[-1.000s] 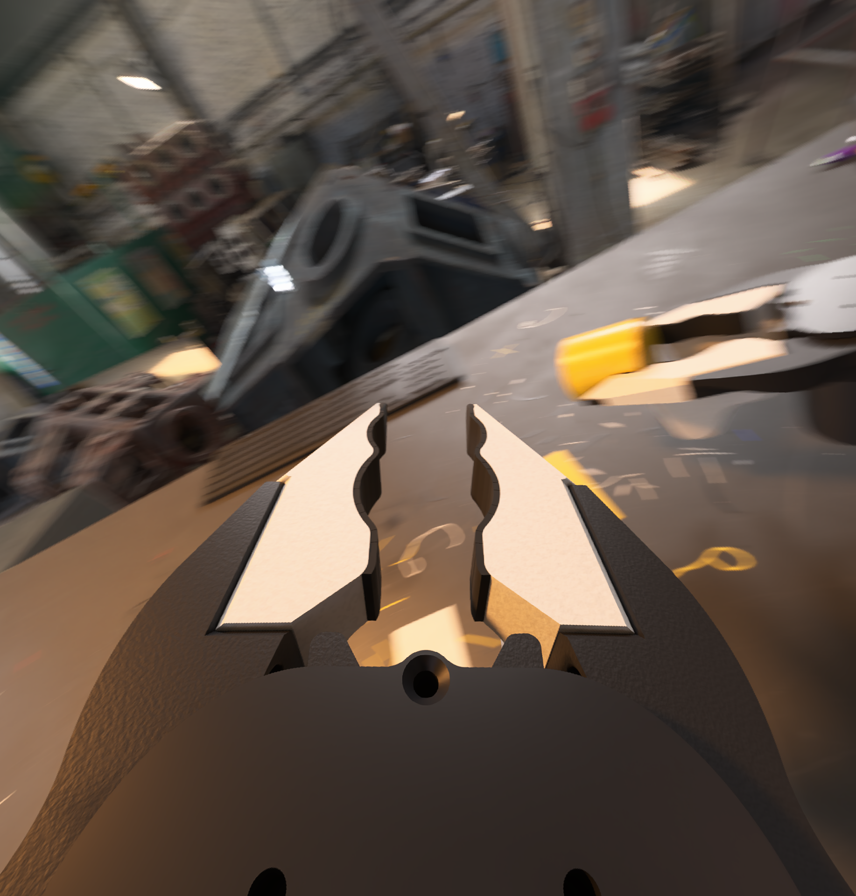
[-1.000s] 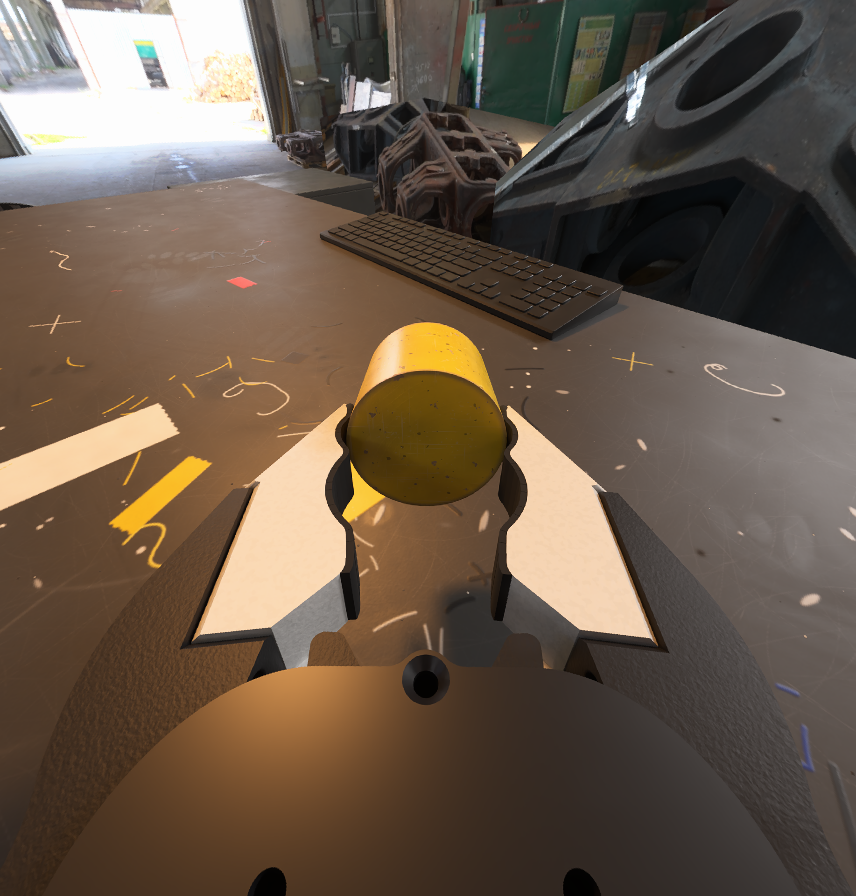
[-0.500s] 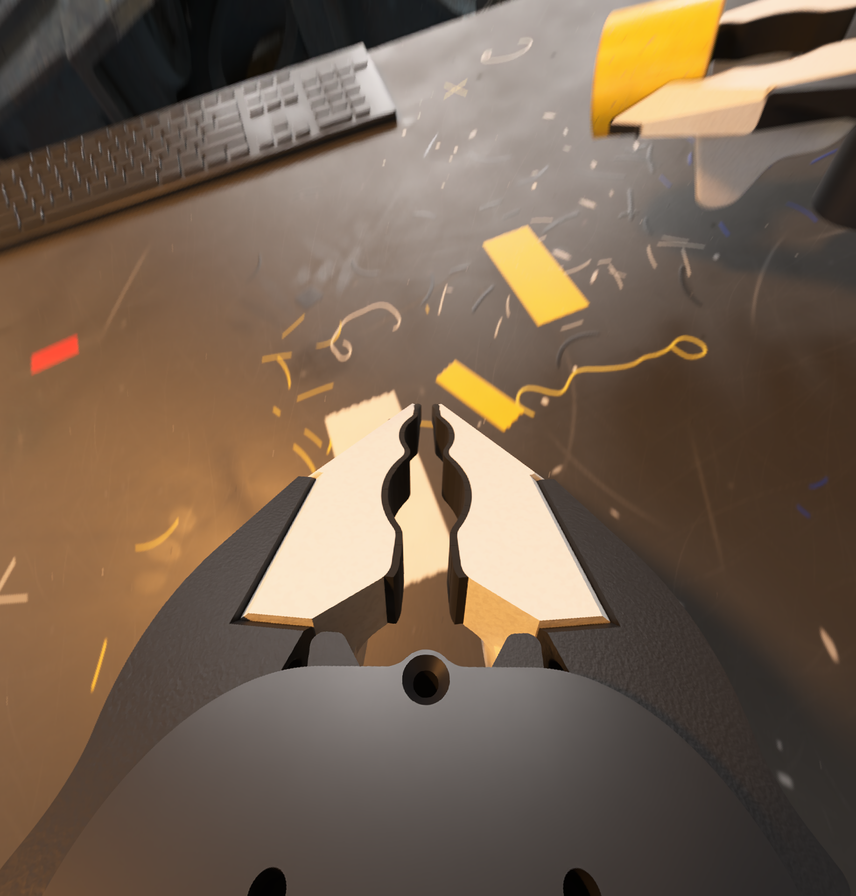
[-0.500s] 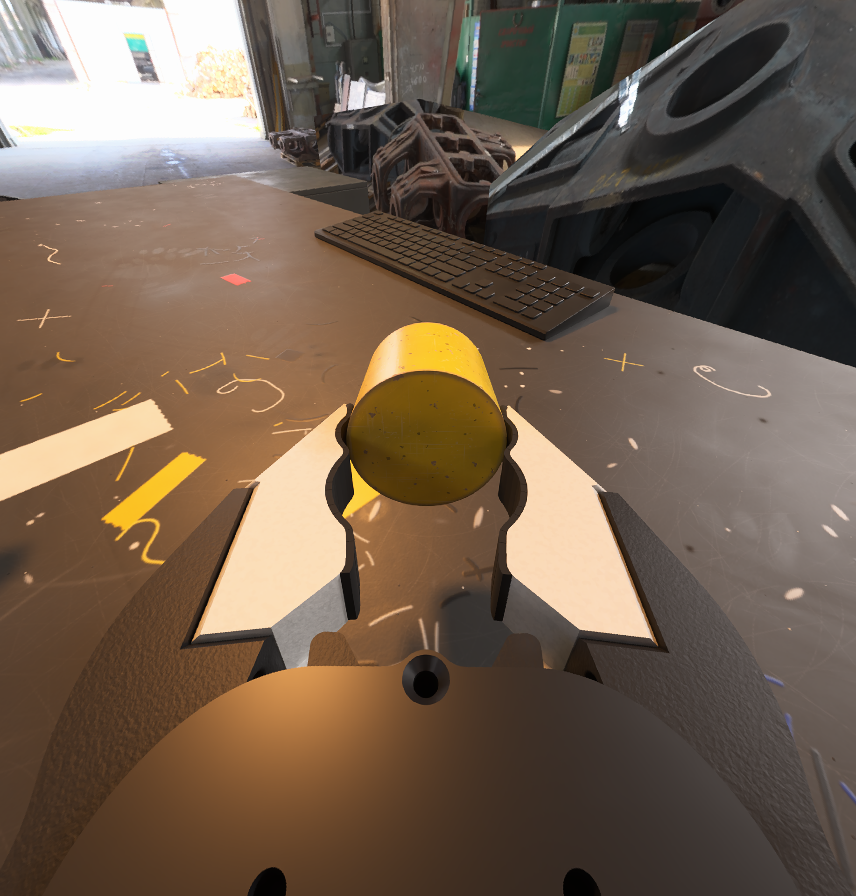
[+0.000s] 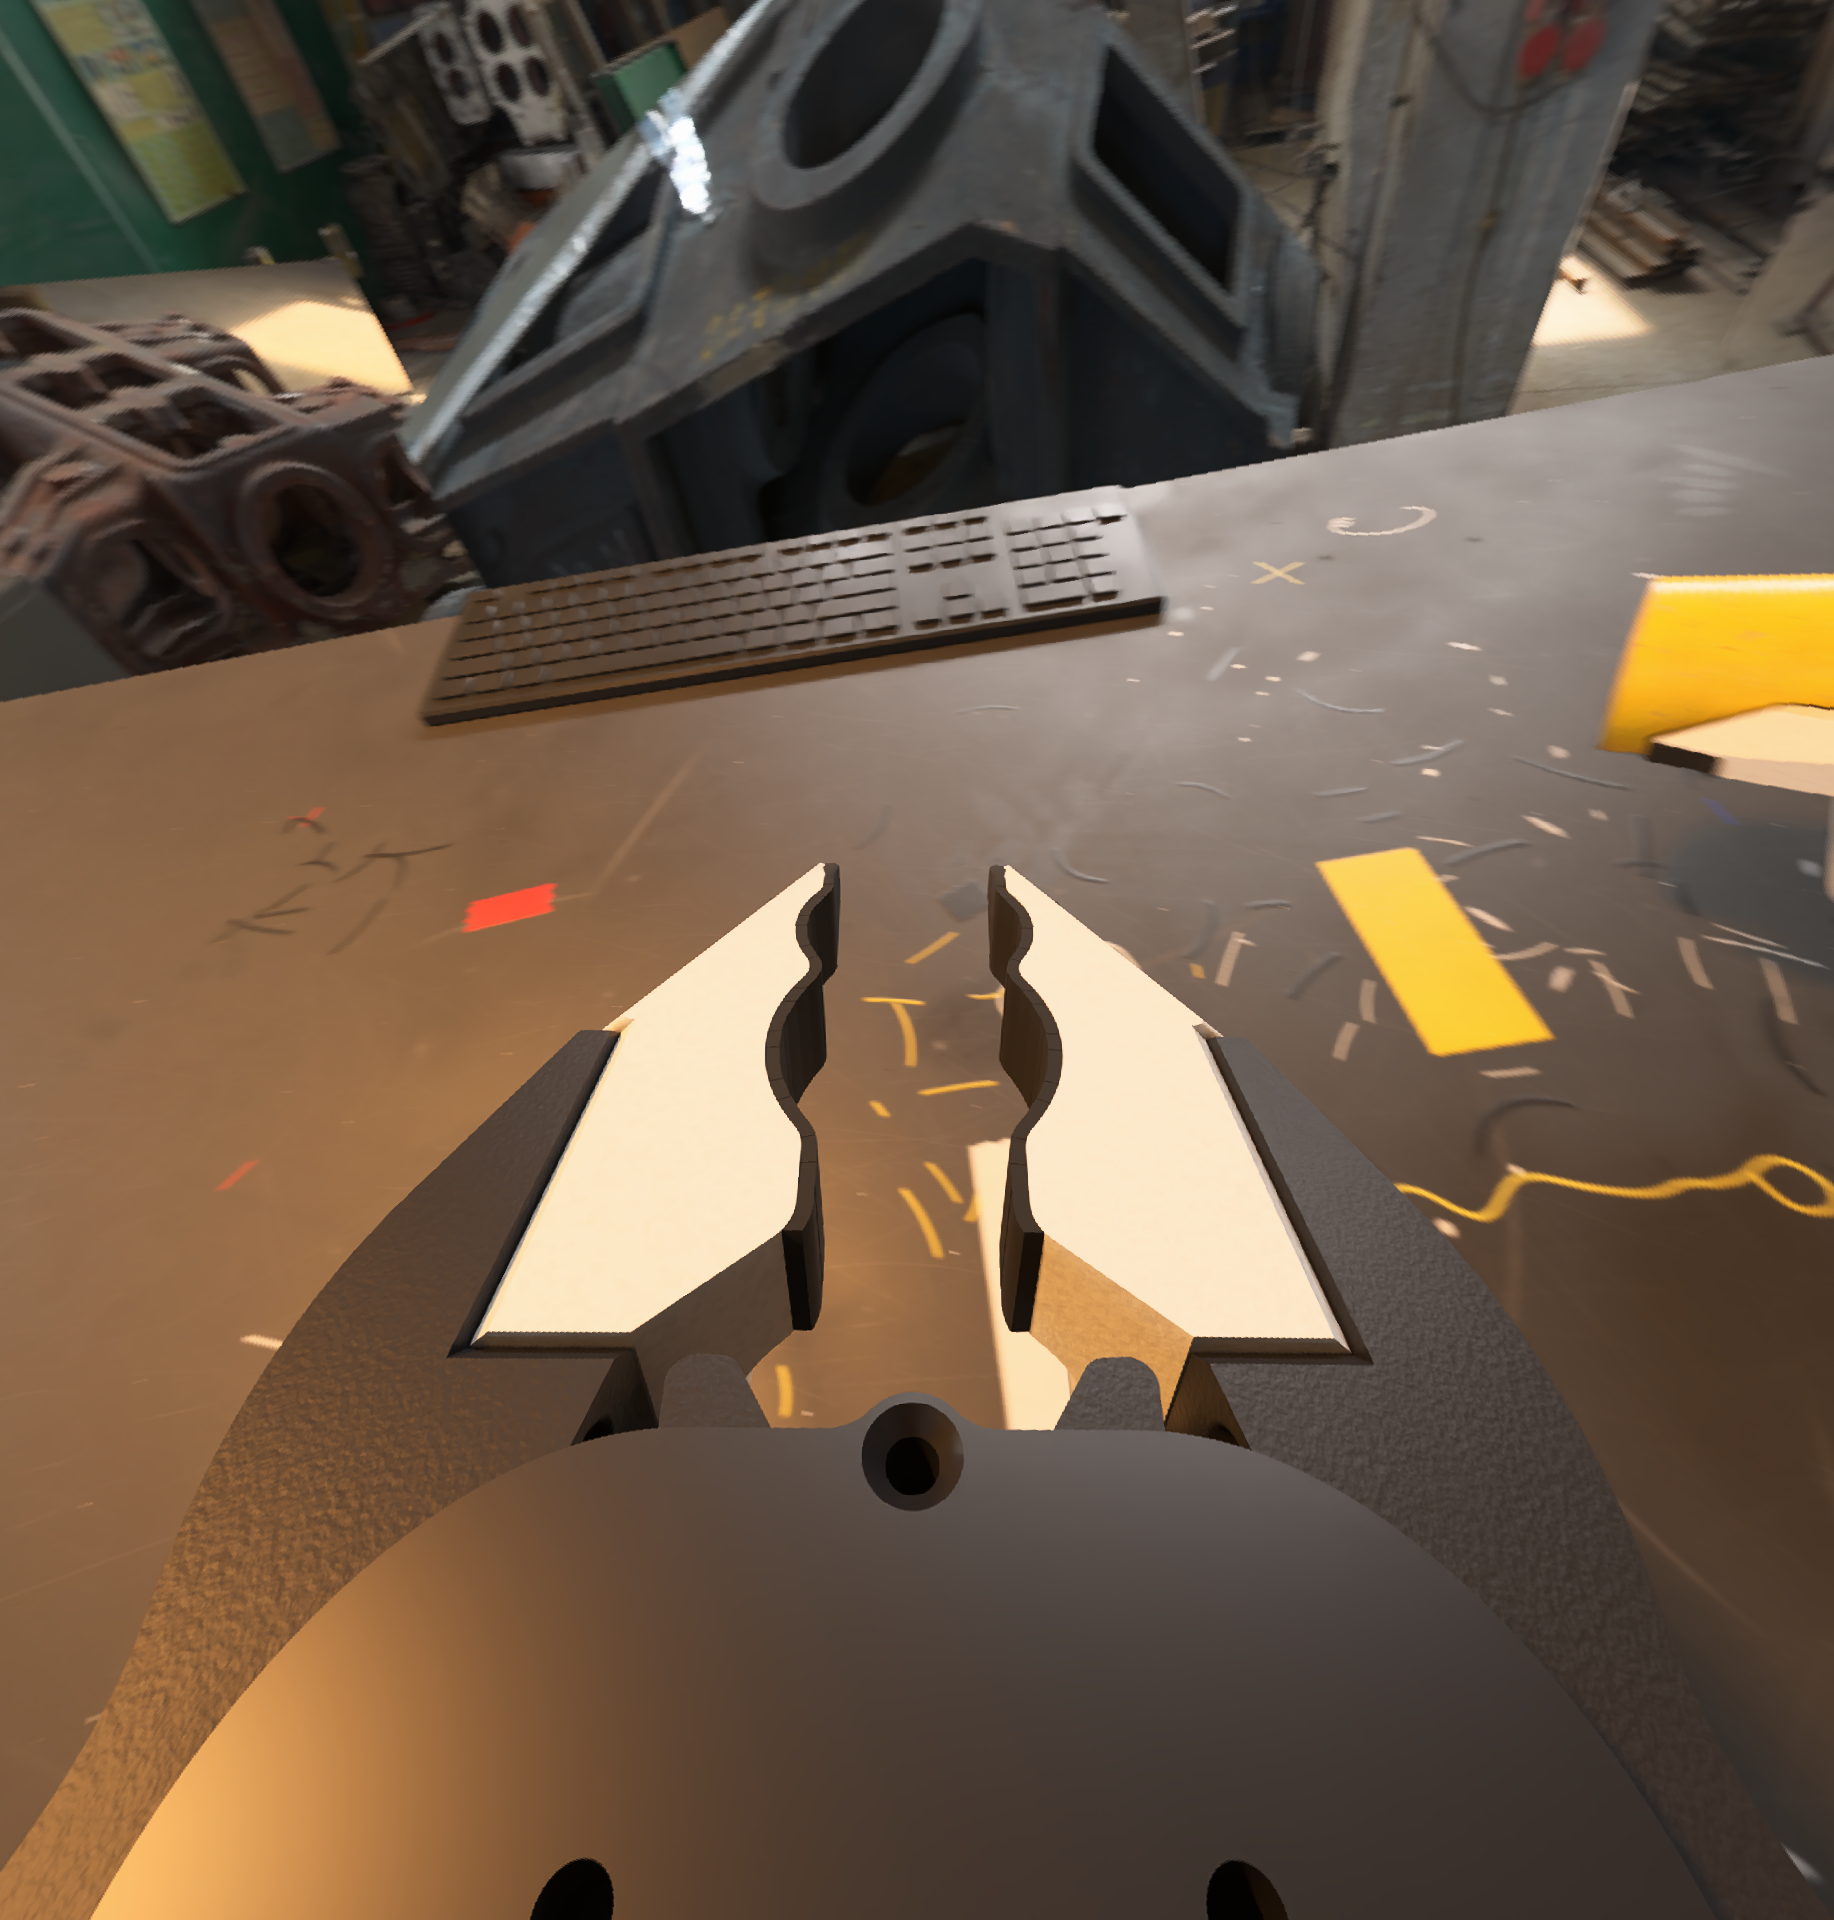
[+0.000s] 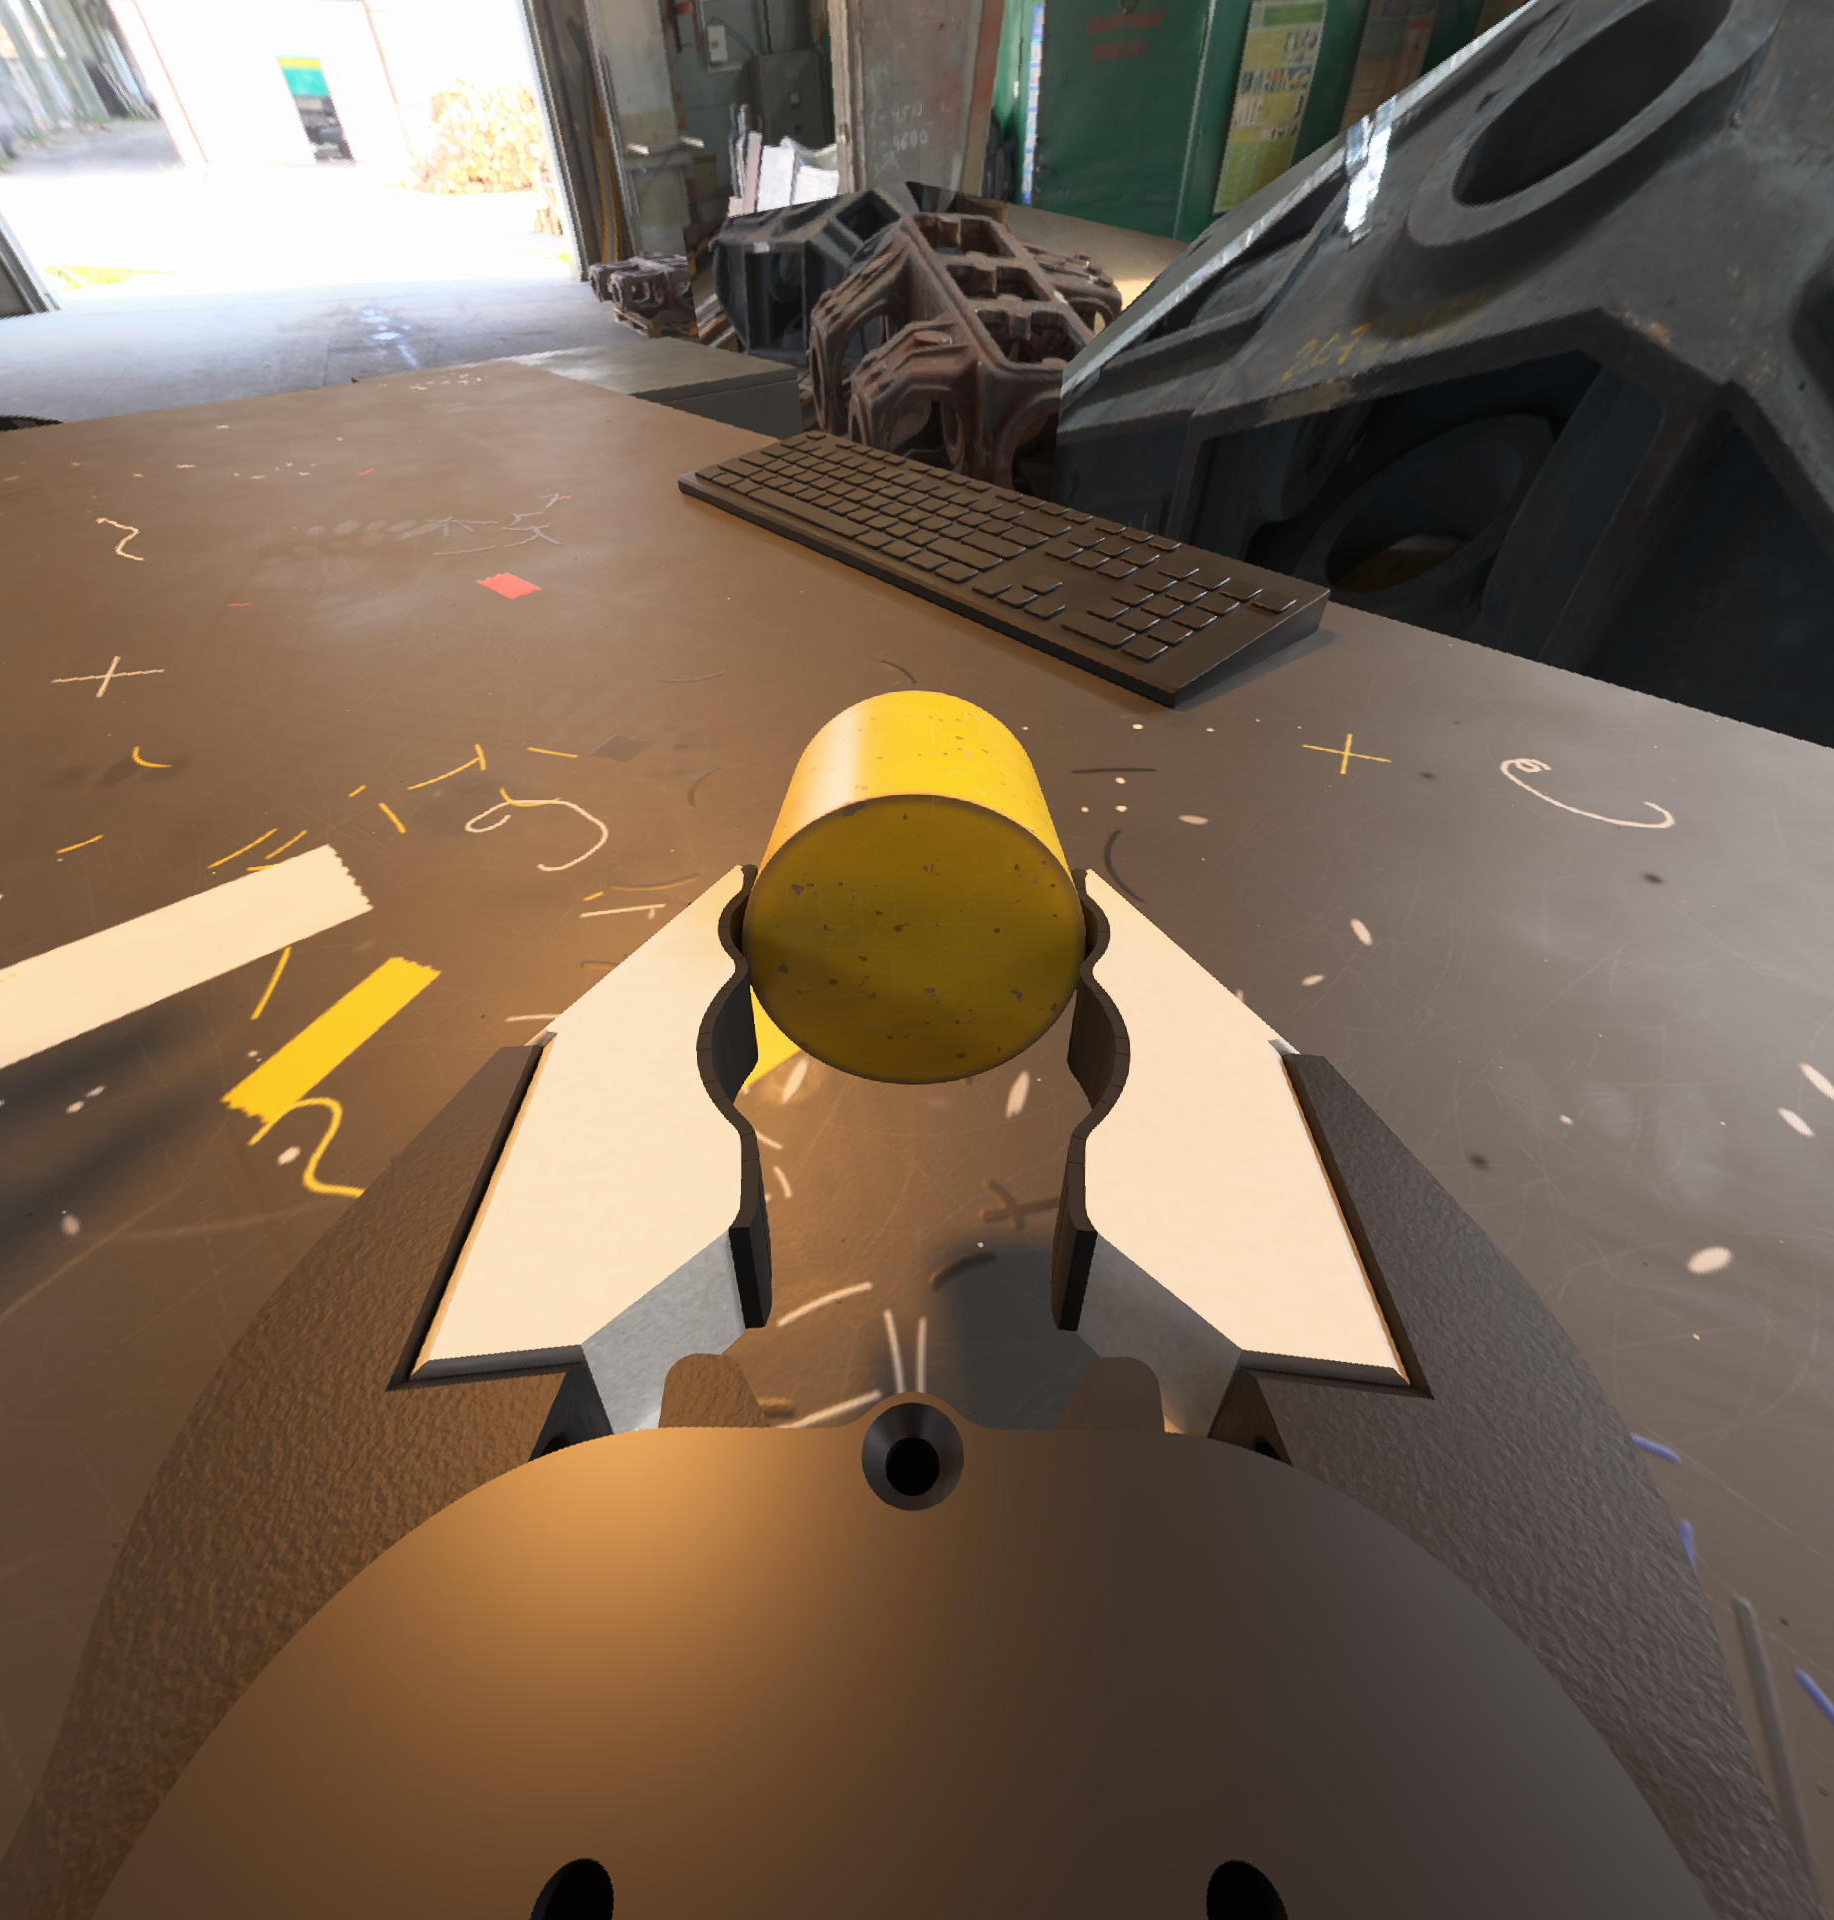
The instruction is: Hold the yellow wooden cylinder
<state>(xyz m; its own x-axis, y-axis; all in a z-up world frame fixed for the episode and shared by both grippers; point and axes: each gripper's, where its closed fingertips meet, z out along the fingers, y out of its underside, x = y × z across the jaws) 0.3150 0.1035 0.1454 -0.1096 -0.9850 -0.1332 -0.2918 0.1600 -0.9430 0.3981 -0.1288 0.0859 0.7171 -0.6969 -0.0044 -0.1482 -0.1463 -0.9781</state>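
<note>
Our left gripper [image 5: 913,883] has tilted up and spread apart again, empty.
We clamp the yellow wooden cylinder [image 6: 913,914] in our right gripper [image 6: 913,925]; lifted off the desk [image 6: 269,644], secure.

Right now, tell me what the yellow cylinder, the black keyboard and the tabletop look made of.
Yellow cylinder: probably painted wood, matte, with small dark chips on its end face; the right gripper clamps it. Black keyboard: likely matte plastic, with an even, dull surface. Brown tabletop: hard and smooth with a faint sheen, scuffed and scribbled with chalk-like marks; its material is unclear.
</note>
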